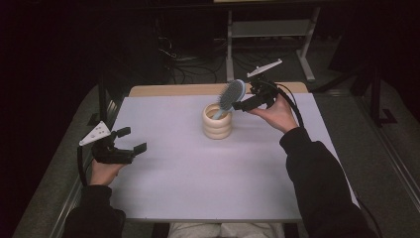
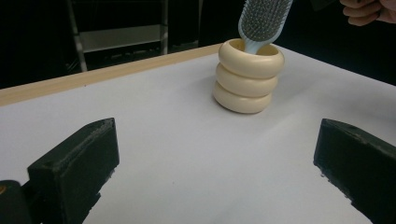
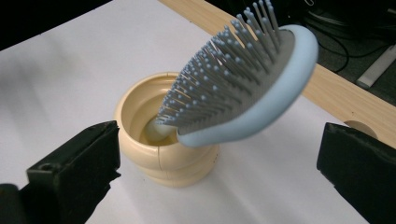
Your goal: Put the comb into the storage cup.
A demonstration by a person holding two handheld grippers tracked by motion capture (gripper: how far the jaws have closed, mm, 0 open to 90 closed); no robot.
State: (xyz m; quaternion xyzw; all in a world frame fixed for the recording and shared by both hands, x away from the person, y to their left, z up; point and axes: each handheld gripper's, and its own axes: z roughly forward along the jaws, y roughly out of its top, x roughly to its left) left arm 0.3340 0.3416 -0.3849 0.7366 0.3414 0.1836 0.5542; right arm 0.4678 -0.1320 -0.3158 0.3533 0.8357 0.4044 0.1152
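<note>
Pale blue hairbrush (image 3: 243, 88) standing handle-down in cream ringed holder (image 1: 217, 121), right gripper (image 1: 246, 103) just beside holder with jaws spread wide, bristles visible in right gripper view, left gripper (image 1: 132, 140) well apart, gaping, empty.

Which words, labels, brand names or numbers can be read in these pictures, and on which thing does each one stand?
None: no readable text stands on anything.
Hairbrush: plain pale blue back, grey bristles, no brand visible.
Cream ringed holder: no label.
White table sheet: no print.
Left gripper and right gripper: no visible markings.
</note>
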